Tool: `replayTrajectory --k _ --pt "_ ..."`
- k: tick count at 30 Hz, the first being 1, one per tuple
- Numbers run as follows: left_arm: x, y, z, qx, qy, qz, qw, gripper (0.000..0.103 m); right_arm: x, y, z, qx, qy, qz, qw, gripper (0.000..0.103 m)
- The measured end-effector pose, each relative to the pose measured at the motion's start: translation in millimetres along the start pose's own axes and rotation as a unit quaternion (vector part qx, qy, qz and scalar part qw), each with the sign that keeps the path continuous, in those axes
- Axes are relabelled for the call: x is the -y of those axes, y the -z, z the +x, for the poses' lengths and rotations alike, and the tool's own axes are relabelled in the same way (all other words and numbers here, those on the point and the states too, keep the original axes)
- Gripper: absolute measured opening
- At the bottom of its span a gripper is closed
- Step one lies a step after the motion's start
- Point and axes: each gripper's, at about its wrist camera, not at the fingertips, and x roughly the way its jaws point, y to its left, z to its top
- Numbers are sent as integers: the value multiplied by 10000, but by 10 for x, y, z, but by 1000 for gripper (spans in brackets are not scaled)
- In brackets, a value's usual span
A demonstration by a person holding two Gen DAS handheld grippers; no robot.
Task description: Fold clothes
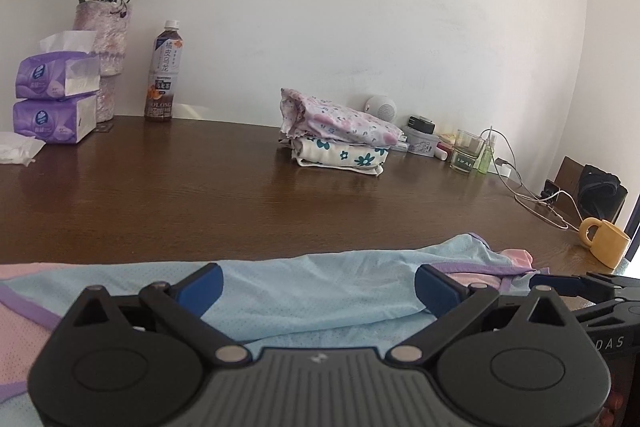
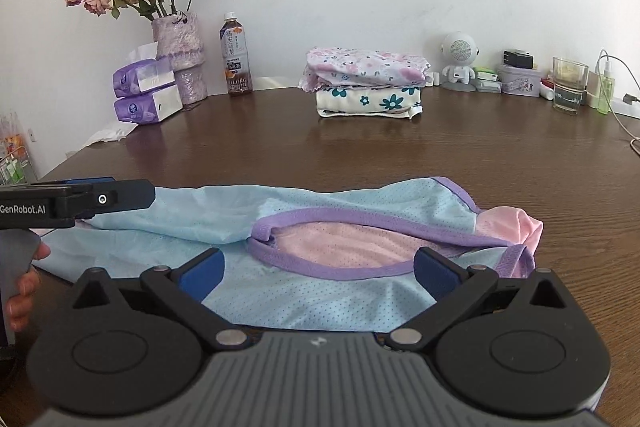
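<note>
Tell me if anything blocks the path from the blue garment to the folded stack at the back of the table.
Nothing visible does. The blue garment lies at the near edge under both open tongs, and bare brown table runs from it straight to the folded stack. The bottle and tissue packs stand off to the left of that line.

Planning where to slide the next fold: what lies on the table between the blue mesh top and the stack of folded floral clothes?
Nothing: bare wood table separates the blue mesh top from the folded stack, clearest in the right wrist view.
</note>
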Motion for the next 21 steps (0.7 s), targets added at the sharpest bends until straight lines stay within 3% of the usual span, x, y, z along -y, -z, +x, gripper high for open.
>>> replayTrajectory --k 4,9,21 --pt "-7 9 -16 4 -50 -7 10000 102 -58 -17 -41 114 343 190 9992 103" --pt "-5 15 -11 -19 -101 -1 9999 102 -22 3 -59 32 -98 151 9998 103" --pt "-24 20 21 -112 -129 -37 9998 102 109 78 -71 -220 245 255 9991 103"
